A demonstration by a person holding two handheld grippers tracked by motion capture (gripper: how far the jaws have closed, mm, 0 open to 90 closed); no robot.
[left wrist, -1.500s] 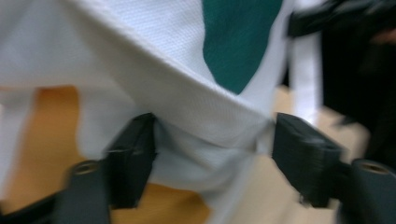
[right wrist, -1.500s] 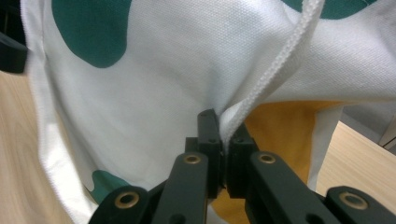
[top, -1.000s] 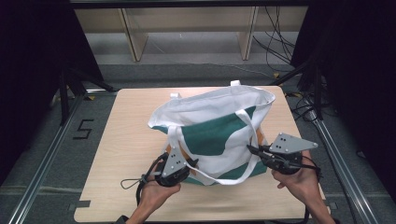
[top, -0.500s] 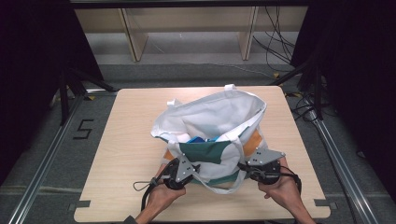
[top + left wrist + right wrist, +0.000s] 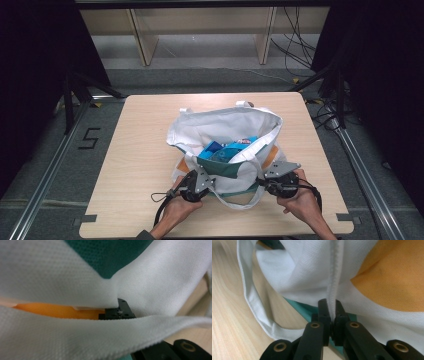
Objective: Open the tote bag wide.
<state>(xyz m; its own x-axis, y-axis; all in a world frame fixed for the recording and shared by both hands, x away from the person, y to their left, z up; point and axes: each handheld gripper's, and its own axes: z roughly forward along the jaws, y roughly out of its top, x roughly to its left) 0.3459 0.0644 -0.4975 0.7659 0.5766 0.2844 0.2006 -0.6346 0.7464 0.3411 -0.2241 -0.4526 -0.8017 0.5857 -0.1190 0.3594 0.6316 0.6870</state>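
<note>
1. Right gripper view: the right gripper (image 5: 331, 315) is seen with its jaws pinched flat on a stitched white seam of the tote bag (image 5: 312, 272), so the cloth is held between the pads, just above the wooden table (image 5: 229, 315).
2. Left gripper view: the left gripper (image 5: 117, 311) is largely buried in white folds of the bag (image 5: 162, 277); one black jaw tip is seen pressed into the cloth, and it is judged clamped on the near edge of the bag.
3. In the high view the left gripper (image 5: 196, 184) and the right gripper (image 5: 280, 181) are held at the near corners of the tote bag (image 5: 220, 125), which lies near the middle of the table (image 5: 140, 130), mouth open upward.
4. The bag is judged soft and limp: the woven cloth sags and folds wherever it is unsupported. The seams and the loop handle (image 5: 240, 202) are judged the firmest places to be gripped; a thin pinch of plain cloth could slip.
5. Blue packets (image 5: 225, 149) are seen inside, so some weight and shifting are to be expected.
6. Compared with a second ago, both grippers are lower and nearer the table's front edge, the bag has slumped from standing tall to a flatter heap, and its mouth is opened so the contents are exposed.
</note>
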